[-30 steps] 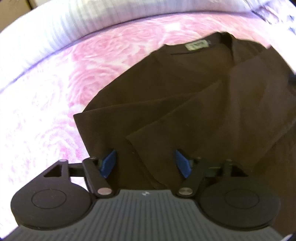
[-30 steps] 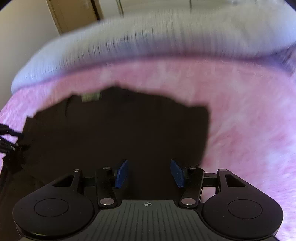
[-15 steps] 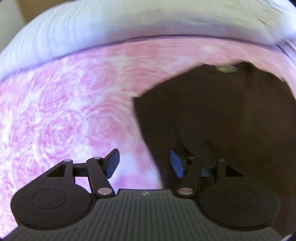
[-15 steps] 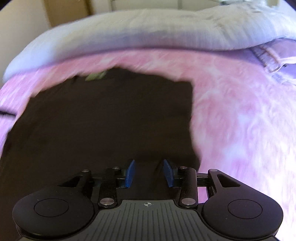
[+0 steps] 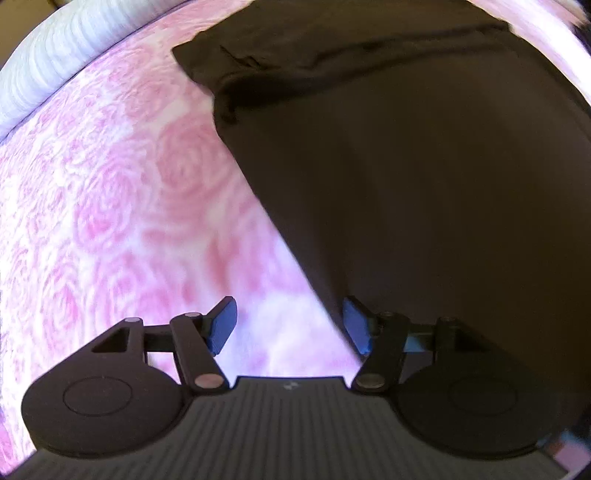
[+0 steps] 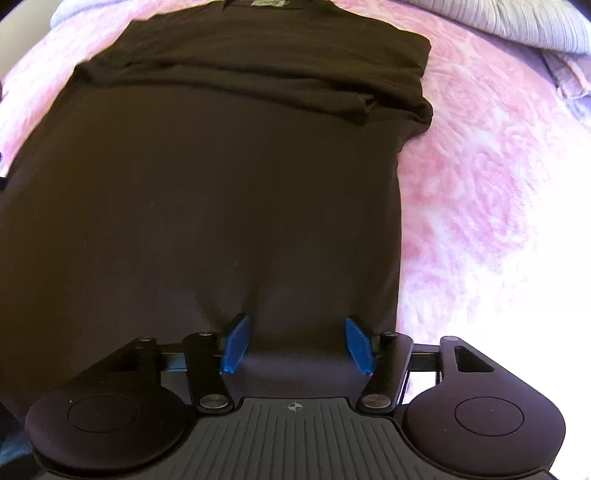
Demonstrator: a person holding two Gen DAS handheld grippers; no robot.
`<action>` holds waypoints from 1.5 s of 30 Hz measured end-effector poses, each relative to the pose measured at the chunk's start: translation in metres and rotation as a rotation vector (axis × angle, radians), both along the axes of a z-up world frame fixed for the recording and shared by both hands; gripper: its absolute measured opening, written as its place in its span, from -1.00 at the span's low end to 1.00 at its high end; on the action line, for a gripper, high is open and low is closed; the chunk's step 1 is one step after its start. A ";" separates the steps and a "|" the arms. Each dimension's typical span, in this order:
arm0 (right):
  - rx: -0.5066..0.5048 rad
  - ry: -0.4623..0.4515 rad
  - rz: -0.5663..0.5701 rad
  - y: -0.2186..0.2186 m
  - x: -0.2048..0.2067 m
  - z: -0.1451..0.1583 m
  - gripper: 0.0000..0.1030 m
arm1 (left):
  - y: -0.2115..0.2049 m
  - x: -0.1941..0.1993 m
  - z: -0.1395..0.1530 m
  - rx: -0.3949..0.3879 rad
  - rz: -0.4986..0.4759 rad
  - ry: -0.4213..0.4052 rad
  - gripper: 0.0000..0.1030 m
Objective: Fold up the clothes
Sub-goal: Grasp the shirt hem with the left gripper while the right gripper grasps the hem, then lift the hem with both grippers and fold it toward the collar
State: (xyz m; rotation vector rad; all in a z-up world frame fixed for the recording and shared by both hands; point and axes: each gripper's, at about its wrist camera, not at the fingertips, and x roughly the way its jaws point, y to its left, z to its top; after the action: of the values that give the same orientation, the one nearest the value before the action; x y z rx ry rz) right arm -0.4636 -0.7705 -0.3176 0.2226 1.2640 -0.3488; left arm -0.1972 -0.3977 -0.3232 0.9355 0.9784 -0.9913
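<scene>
Both grippers hang over the near end of a dark brown shirt spread on a pink rose-patterned bedspread.

The right gripper (image 6: 291,341) has its blue pads spread and widening, shirt (image 6: 207,206) cloth beneath the gap but not pinched. The left gripper (image 5: 290,325) is also parted and opening, straddling the shirt's (image 5: 424,177) left edge over bare bedspread (image 5: 110,206). Farther off, the sleeves lie folded across the chest, the neck label (image 6: 269,3) at the far end, a pale ribbed blanket (image 6: 517,22) beyond.
</scene>
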 end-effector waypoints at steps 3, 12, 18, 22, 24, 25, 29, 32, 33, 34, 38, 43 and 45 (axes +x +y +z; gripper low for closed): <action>-0.037 0.025 -0.052 0.013 0.001 0.000 0.23 | 0.027 -0.012 -0.004 0.022 -0.067 0.001 0.17; -0.078 0.107 -0.121 0.041 0.003 0.002 0.24 | 0.097 -0.099 0.021 -0.062 -0.470 -0.130 0.19; -0.058 0.047 -0.099 0.043 -0.007 0.001 0.28 | 0.139 -0.195 -0.010 -0.047 -0.883 -0.256 0.24; -0.024 0.018 -0.053 0.038 -0.012 0.002 0.33 | 0.141 -0.223 -0.057 0.093 -1.027 -0.453 0.24; -0.023 0.020 -0.009 0.039 -0.015 0.004 0.33 | 0.138 -0.227 -0.065 0.128 -1.038 -0.509 0.05; -0.027 0.026 0.012 0.041 -0.017 0.006 0.33 | 0.133 -0.224 -0.059 0.127 -1.004 -0.493 -0.32; -0.071 0.049 0.104 0.055 -0.031 0.012 0.33 | 0.120 -0.213 -0.019 0.113 -0.897 -0.395 -0.76; -0.109 0.052 0.182 0.076 -0.044 0.016 0.33 | 0.099 -0.192 0.021 0.048 -0.744 -0.283 -0.77; -0.127 0.035 0.226 0.087 -0.049 0.019 0.33 | 0.090 -0.183 0.033 0.025 -0.676 -0.247 -0.77; -0.146 0.009 0.283 0.100 -0.054 0.023 0.33 | 0.081 -0.173 0.044 0.002 -0.609 -0.210 -0.77; -0.209 -0.108 0.551 0.162 -0.073 0.034 0.36 | 0.050 -0.141 0.065 -0.048 -0.461 -0.134 -0.77; -0.226 -0.218 0.726 0.240 -0.063 0.032 0.40 | 0.029 -0.125 0.079 -0.079 -0.409 -0.101 -0.77; -0.231 -0.236 0.734 0.257 -0.047 0.021 0.40 | 0.029 -0.125 0.084 -0.083 -0.403 -0.097 -0.77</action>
State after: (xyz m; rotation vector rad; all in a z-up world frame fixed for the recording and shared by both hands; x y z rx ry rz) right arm -0.5107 -0.5131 -0.2963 -0.3870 0.9817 0.1639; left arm -0.3224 -0.3691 -0.2392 1.1251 0.6728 -1.2994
